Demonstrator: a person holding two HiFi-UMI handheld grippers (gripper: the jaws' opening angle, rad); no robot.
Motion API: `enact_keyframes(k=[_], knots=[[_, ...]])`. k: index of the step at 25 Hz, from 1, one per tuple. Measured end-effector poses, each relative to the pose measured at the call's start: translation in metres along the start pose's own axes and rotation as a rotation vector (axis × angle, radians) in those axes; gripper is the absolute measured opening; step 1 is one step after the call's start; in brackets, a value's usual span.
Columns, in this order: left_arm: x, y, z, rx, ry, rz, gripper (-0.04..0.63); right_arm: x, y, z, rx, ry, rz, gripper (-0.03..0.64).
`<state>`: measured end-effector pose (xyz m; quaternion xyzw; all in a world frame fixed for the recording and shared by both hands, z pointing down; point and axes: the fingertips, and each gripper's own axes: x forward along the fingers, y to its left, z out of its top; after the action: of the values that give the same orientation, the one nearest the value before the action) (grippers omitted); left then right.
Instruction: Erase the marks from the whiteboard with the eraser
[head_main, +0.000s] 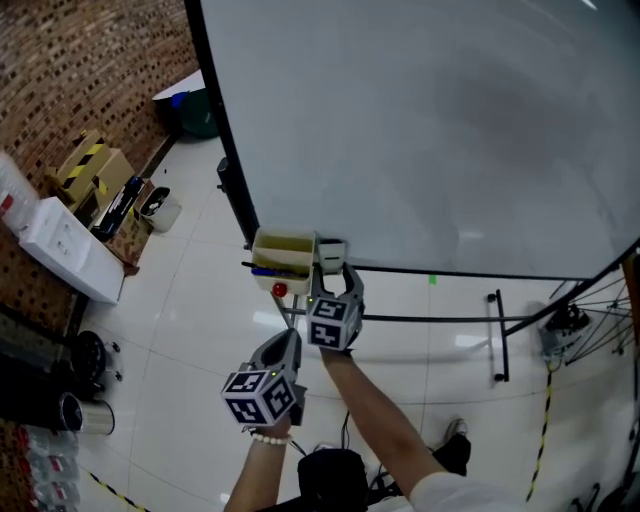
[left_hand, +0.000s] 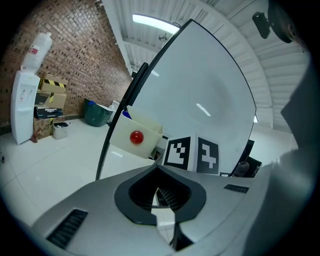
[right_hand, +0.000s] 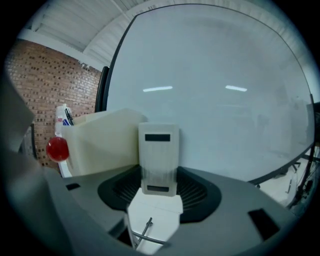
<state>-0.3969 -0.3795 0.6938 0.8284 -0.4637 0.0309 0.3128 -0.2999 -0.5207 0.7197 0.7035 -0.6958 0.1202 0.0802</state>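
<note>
Nearest, at the foot of the head view: a beaded bracelet on the left wrist. Above it the left gripper, low and back from the board. In the left gripper view, jaws drawn almost together with nothing between them, only a thin slit left.

Just ahead and to its right: the right gripper, reaching forward on a bare forearm. Grips the eraser between its jaws, upright, a pale block with a dark slot near each end. Holds it at the lower left edge of the whiteboard, just beside a cream box hung on the board's frame. Cannot tell whether the eraser touches the board's face.

On the box front, a red round magnet; inside the box, a blue marker.

Beyond, across the whiteboard: pale grey, with faint smudges and no clear marks to make out.

Below, a glossy white tiled floor. Far left, against a brick wall: a white water dispenser, cardboard boxes and, farther back, a green bin. Far right, part of a bicycle wheel.
</note>
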Motion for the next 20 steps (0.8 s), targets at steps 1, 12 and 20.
enact_keyframes(k=[1,12,20], knots=[[0.002,0.0,-0.002,-0.002,0.003,-0.002,-0.009,0.001,0.001,-0.003,0.0,-0.004,0.0,0.251],[0.019,-0.036,-0.013,0.009,0.03,0.007,-0.009,-0.009,-0.07,-0.018,-0.022,-0.003,-0.013,0.252],[0.038,-0.11,-0.039,-0.005,0.047,0.02,-0.009,-0.033,-0.158,-0.019,-0.017,0.009,-0.021,0.252]])
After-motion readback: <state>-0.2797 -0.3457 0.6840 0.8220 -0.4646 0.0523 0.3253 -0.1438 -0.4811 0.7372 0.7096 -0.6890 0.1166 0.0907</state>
